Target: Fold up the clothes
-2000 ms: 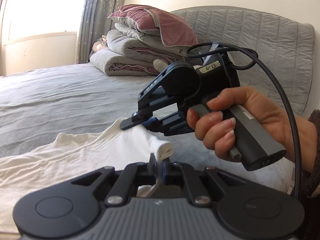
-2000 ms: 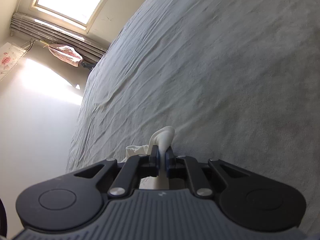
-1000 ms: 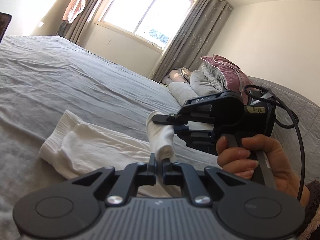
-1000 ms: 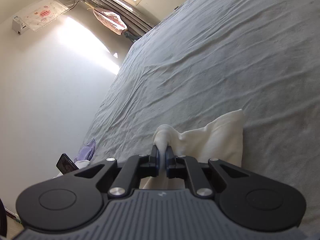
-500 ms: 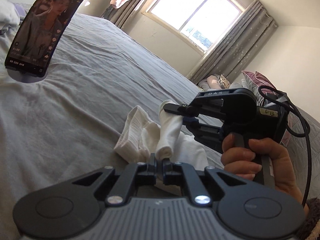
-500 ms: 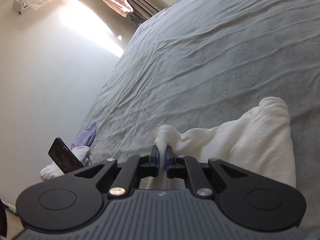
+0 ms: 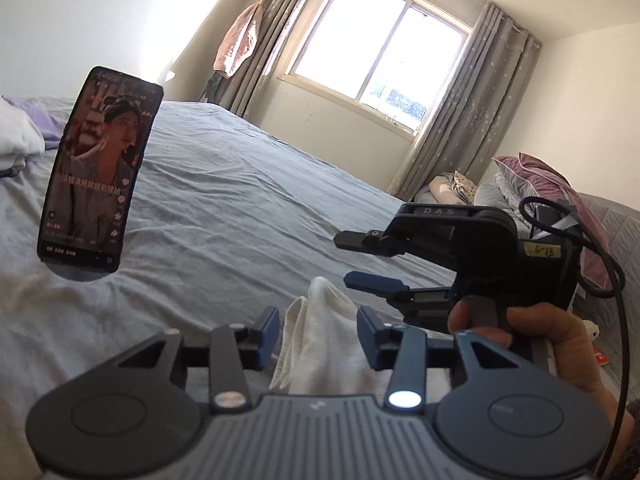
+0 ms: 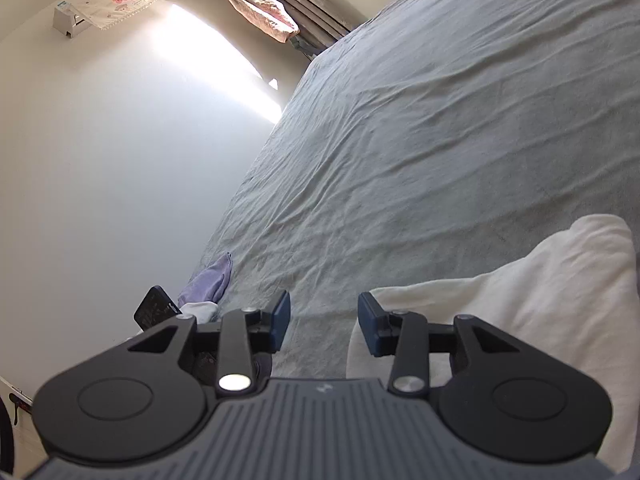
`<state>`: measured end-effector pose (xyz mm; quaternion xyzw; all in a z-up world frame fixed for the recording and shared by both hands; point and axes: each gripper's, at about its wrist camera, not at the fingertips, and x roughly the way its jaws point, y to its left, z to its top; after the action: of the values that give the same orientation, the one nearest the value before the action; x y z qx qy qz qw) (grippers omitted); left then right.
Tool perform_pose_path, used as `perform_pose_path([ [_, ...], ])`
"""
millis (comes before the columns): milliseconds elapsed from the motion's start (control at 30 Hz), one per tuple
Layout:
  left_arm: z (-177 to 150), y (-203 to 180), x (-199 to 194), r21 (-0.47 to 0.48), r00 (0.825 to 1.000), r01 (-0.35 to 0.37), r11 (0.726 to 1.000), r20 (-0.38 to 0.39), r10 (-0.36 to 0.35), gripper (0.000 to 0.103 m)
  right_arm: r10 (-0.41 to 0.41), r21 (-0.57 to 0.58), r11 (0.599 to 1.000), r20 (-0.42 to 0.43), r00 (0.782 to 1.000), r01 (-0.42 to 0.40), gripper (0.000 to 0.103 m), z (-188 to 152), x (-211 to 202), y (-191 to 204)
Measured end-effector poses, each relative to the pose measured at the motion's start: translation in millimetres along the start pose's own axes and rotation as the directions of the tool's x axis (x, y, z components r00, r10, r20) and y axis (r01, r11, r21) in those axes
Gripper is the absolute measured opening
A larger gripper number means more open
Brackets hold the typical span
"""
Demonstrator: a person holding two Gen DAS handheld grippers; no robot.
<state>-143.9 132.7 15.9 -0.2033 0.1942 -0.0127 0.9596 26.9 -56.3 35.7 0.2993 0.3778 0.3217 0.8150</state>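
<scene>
A white garment (image 7: 320,340) lies folded on the grey bed (image 7: 224,216). My left gripper (image 7: 318,330) is open, its jaws wide apart just over the garment's near edge, holding nothing. My right gripper (image 8: 323,322) is open and empty; the garment (image 8: 520,312) lies to its right, under its right finger. In the left wrist view the right gripper (image 7: 360,258) shows side-on, jaws apart, held by a hand just beyond the garment.
A phone (image 7: 100,176) stands upright on the bed at the left, screen lit. White and lilac clothes (image 7: 20,136) lie behind it. Stacked pillows and quilts (image 7: 532,184) sit by the headboard at the right. A window with curtains is behind.
Both grippers were shut on the garment's raised corners half a second ago. Both have opened and let go, and the garment has dropped flat onto the bed.
</scene>
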Motion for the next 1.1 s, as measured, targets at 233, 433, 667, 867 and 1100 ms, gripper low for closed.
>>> perform_pose_path([
  [233, 22, 3, 43, 0.067, 0.996, 0.000, 0.998, -0.084, 0.006, 0.043, -0.196, -0.110, 0.973, 0.059, 0.979, 0.202, 0.044, 10, -47, -21],
  [433, 33, 1, 80, 0.085, 0.983, 0.054, 0.995, -0.182, -0.038, 0.042, -0.290, -0.054, 0.954, 0.072, 0.954, 0.294, 0.044, 1, -75, -65],
  [667, 38, 1, 114, 0.028, 0.967, 0.094, 0.995, -0.239, -0.085, 0.038, -0.222, 0.077, 0.973, 0.085, 0.971, 0.216, 0.044, 1, -66, -98],
  [867, 33, -3, 129, 0.105, 0.972, 0.058, 0.993, -0.231, -0.033, 0.017, -0.208, 0.037, 0.978, 0.139, 0.968, 0.204, 0.019, 6, -50, -97],
  [1100, 16, -9, 135, 0.288, 0.978, -0.009, 0.958, -0.199, 0.069, 0.017, -0.335, -0.096, 0.930, 0.171, 0.927, 0.354, 0.007, -4, -35, -96],
])
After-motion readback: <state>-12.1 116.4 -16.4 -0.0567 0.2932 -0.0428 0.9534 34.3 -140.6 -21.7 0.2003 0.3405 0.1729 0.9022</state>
